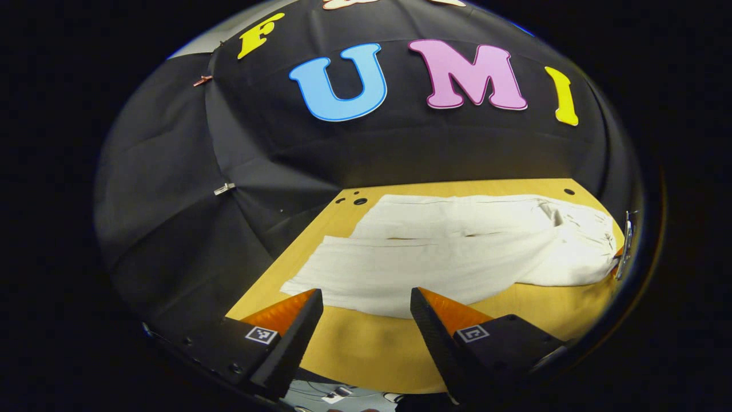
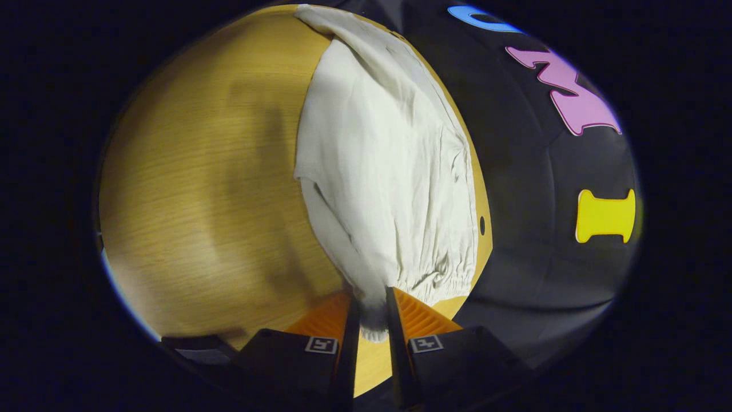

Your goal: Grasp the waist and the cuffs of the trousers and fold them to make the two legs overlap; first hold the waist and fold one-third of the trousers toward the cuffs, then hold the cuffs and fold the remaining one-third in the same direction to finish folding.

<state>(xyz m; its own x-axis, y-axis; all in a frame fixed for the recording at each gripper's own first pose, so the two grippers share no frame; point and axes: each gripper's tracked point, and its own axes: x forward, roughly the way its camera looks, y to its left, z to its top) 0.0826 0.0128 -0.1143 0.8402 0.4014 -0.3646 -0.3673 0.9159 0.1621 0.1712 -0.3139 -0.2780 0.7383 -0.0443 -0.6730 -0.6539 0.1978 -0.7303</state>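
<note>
The pale cream, crinkled cotton trousers lie flat on the light wooden counter, their long axis running across the left gripper view, cuff ends toward the left, gathered waist toward the right; the two legs rest side by side, the nearer one a little offset from the far one, so the first overlap looks not yet made.

The left claw hangs released, jaws spread wide with bare counter between them; the near cuff edge lies just ahead of the fingertips, a touch to the left of centre, close but apart from them.

In the right gripper view the right claw is clenched on the elastic waist of the trousers; a bunch of cloth sits pinched between both fingers, and the garment stretches straight away from it along the claw's own line of sight, with the counter's edge and the black cloth wall to one side.

So each end has its own hand; the right holds the waist, the left is the nearer one to the cuffs. My guess is that the coming move turns on the left claw reaching forward and closing on that near cuff, since the cloth lies directly in front of it, before both ends can be carried over the far leg.
</note>
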